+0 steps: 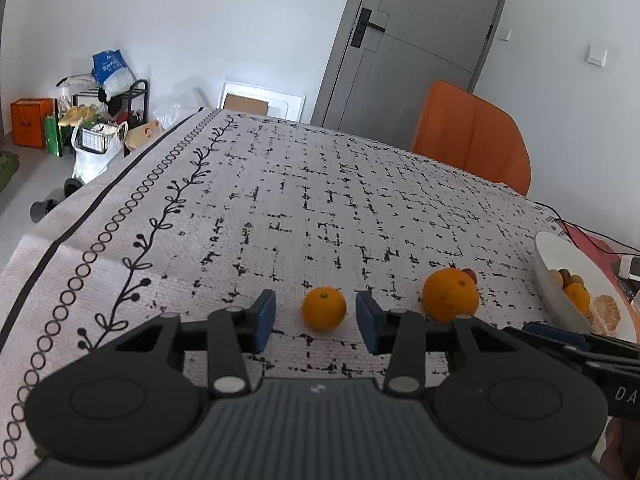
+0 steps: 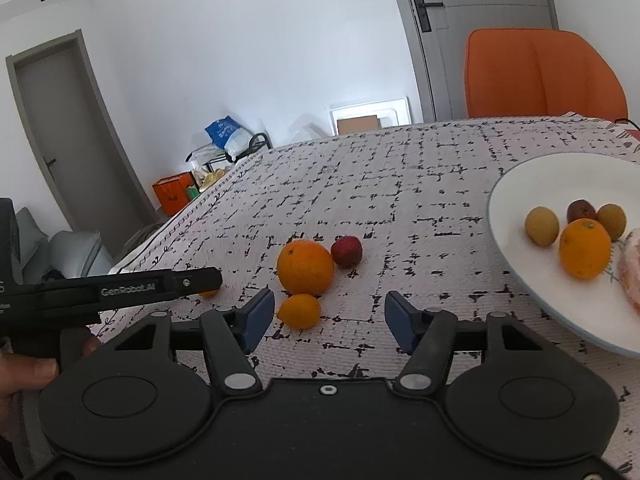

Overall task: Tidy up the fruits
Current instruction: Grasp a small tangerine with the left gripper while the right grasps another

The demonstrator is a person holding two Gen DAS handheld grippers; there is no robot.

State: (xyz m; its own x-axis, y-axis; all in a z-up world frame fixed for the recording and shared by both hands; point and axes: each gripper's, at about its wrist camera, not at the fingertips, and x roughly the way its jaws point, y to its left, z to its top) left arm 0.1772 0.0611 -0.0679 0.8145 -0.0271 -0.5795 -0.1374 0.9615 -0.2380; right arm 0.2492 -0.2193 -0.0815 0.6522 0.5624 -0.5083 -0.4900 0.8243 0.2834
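On the patterned tablecloth surface (image 1: 360, 184), left gripper (image 1: 316, 316) has jaws apart around a small mandarin (image 1: 324, 307), pads not touching; a large orange (image 1: 451, 295) sits just right. Right gripper (image 2: 330, 316), jaws apart and empty, points past a small kumquat-like fruit (image 2: 299, 311) touching the large orange, red fruit (image 2: 347, 251) behind. Right view alone shows the white plate (image 2: 516, 208) interior: orange, two yellowish fruits, dark red one; orange chair (image 2: 540, 72) beyond.
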